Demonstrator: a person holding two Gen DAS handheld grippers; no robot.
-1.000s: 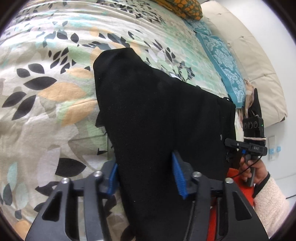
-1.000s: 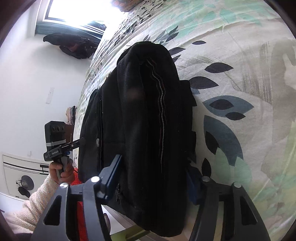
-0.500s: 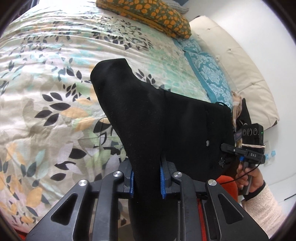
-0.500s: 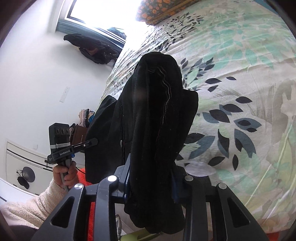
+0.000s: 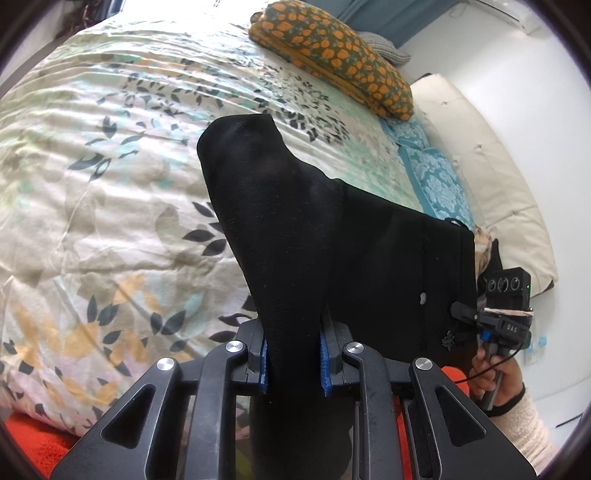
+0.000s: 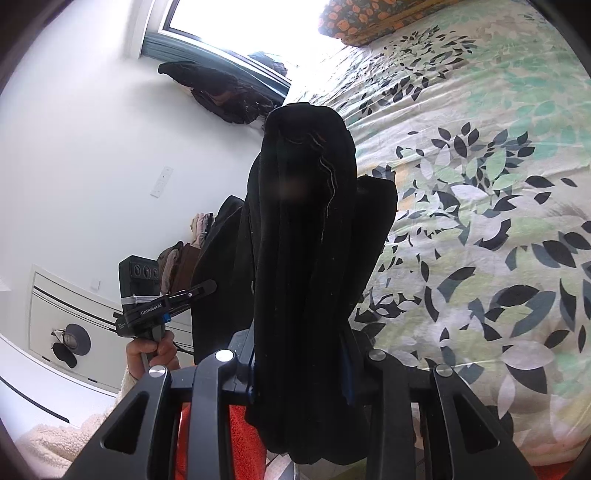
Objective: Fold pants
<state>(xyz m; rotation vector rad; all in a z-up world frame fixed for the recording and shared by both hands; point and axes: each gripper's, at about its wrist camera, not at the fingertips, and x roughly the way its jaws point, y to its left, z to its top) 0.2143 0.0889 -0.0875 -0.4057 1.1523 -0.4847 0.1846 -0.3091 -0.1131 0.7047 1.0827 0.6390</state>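
Note:
Black pants [image 5: 332, 236] hang stretched between my two grippers above the leaf-print bedspread [image 5: 110, 184]. My left gripper [image 5: 291, 360] is shut on one end of the pants, the fabric pinched between its blue pads [image 5: 263, 358]. My right gripper [image 6: 301, 369] is shut on a thick bunch of the pants [image 6: 303, 240], which drapes over and below its jaws. The right gripper also shows at the right edge of the left wrist view [image 5: 498, 317], and the left gripper shows at the left of the right wrist view [image 6: 159, 302].
An orange-flowered pillow [image 5: 332, 55] and a teal patterned pillow [image 5: 436, 177] lie at the head of the bed. A cream headboard [image 5: 491, 155] stands to the right. A window [image 6: 236, 26], dark clothes [image 6: 221, 92] and a white wall lie beyond the bed. A red rug [image 5: 33, 443] lies below.
Both grippers closed on the pants, from open a second ago, and have lifted them up off the bedspread; more of the room and the pillows has come into view.

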